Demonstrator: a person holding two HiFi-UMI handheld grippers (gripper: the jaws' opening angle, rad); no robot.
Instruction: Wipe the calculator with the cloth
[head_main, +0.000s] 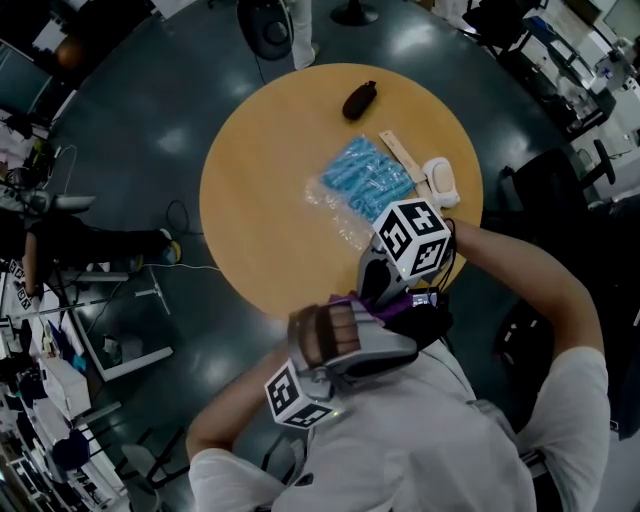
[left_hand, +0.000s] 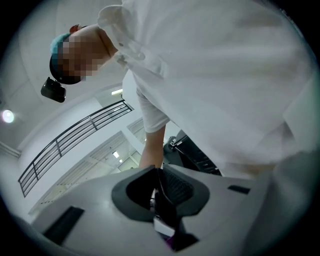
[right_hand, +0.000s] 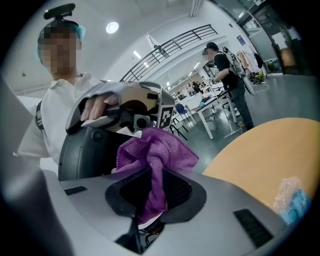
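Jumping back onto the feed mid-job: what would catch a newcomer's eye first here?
The purple cloth bunched between the jaws of the right hand-held gripper, before the person's chest at the near edge of the round table. Beside it the left hand-held gripper clamps a dark flat thing, likely the calculator. Mid-table lies a clear bag of bright blue pieces.

We note: cloth (right_hand: 155, 160) purple | calculator (left_hand: 166, 207) black | table (head_main: 260, 190) plain tan | bagged pieces (head_main: 365, 180) — light blue | marker cube (head_main: 412, 237) — black-and-white squares | shirt (head_main: 430, 440) white | floor (head_main: 140, 130) dark grey
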